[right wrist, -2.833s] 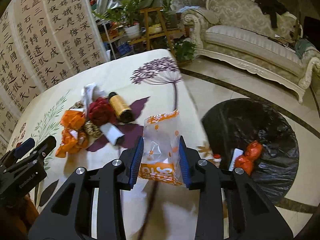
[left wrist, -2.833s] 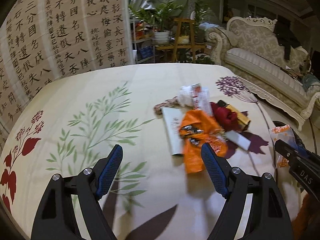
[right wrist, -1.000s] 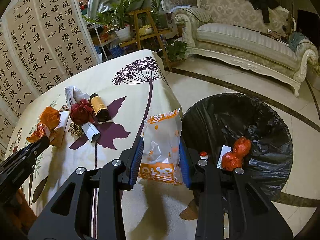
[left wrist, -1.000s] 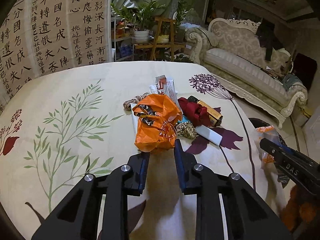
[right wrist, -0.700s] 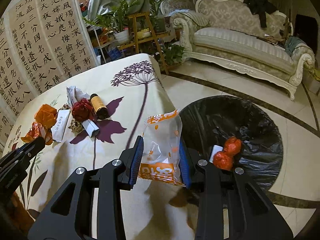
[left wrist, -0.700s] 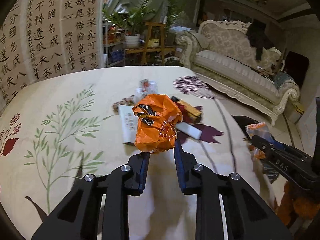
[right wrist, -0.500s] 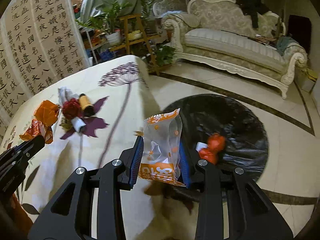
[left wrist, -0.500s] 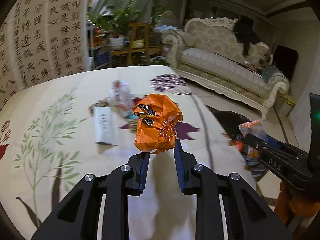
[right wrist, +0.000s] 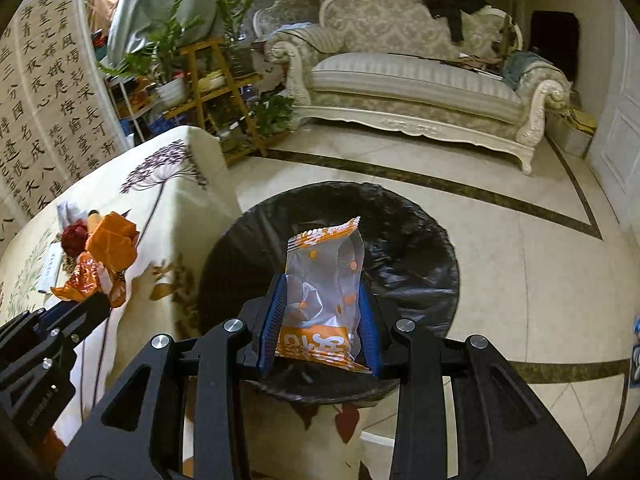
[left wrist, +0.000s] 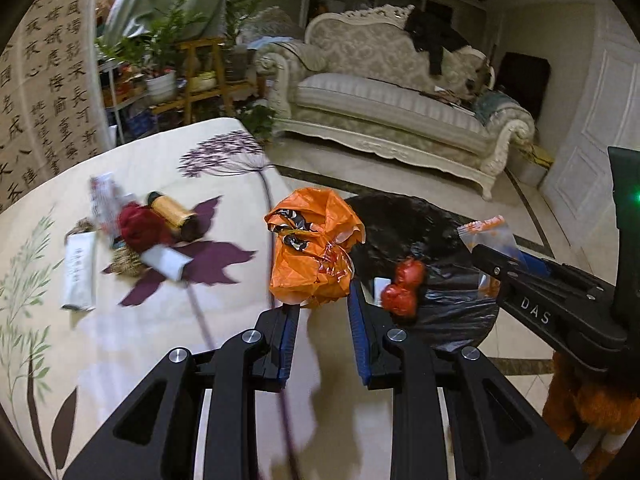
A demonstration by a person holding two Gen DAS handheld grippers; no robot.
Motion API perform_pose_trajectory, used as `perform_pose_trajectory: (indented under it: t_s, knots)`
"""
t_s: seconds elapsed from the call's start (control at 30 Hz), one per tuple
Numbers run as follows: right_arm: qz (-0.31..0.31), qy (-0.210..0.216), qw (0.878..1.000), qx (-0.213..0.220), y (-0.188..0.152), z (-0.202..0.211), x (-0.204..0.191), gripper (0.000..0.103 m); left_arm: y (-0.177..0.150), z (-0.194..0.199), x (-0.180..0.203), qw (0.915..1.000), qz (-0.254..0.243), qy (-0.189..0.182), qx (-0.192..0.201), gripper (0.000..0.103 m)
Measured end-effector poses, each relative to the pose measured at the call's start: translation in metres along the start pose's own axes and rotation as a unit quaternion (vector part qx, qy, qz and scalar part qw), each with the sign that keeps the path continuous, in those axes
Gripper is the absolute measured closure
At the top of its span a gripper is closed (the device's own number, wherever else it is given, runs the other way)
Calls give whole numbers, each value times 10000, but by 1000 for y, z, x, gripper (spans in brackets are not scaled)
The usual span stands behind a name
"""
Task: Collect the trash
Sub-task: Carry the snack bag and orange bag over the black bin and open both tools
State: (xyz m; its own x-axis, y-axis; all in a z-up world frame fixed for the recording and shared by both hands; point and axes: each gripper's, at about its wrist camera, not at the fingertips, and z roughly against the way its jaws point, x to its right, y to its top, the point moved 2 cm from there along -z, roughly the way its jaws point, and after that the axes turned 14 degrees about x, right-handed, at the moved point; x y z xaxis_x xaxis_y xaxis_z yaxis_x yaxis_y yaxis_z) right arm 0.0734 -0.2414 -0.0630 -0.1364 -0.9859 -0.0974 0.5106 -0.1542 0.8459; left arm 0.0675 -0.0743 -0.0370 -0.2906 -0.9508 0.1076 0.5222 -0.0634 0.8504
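My left tool (left wrist: 320,312) is narrow and clamped on the lower edge of a crumpled orange plastic bag (left wrist: 314,252), which stands up from the pads above the edge of the bench (left wrist: 132,340), with the bin just beyond it in the left wrist view. My right tool (right wrist: 320,328) is pinched on a clear snack packet with orange print (right wrist: 324,292), pads against both of its sides, the packet upright between them. In the right wrist view that packet sits directly in front of the open mouth of the bin lined with a black bag (right wrist: 420,264), which stands on the tiled floor just beside the bench. Inside the bin, seen from the left wrist, lie a red crumpled wrapper (left wrist: 402,288) and a small white piece (left wrist: 380,286) touching it; I cannot tell what the white piece is. Still on the floral cloth of the bench: a dark red wad (left wrist: 138,226), a brown bottle with a yellow label (left wrist: 172,216) lying on its side just beside it, a white paper slip (left wrist: 80,272), a small white box (left wrist: 166,264), a woven brownish lump (left wrist: 124,262) and a crumpled white-and-red wrapper (left wrist: 102,196), all bunched close together, somewhat blurred. The right tool also shows at the right edge of the left wrist view, near the bin. A cream sofa (right wrist: 420,80) stands well behind.
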Motion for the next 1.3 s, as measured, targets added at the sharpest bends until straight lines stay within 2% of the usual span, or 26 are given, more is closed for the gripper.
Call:
perform_pose_trajectory:
  t_s: [0.6,0.67,0.73,1.13,1.3]
  knots:
    - [-192,-190,9996,-97,-1,-28,27,68,10,-45,36,9988,-455,-28,-168,75]
    - [-227,-224,9994,-112,-2,-29,30,65,9,-50,37,9986,-476,-26,-242,69]
    - [-273,-254,9993,-73,-2,-28,33,51,8,-53,37,9985,-462,-19,-296,63]
    - [-325,-361,9988,-20,-2,-23,37,51,10,-52,37,9989,-357,96,-271,43]
    - [-338,-362,9988,37,2,-18,36,47,13,-46,29,9990,-312,229,-225,36]
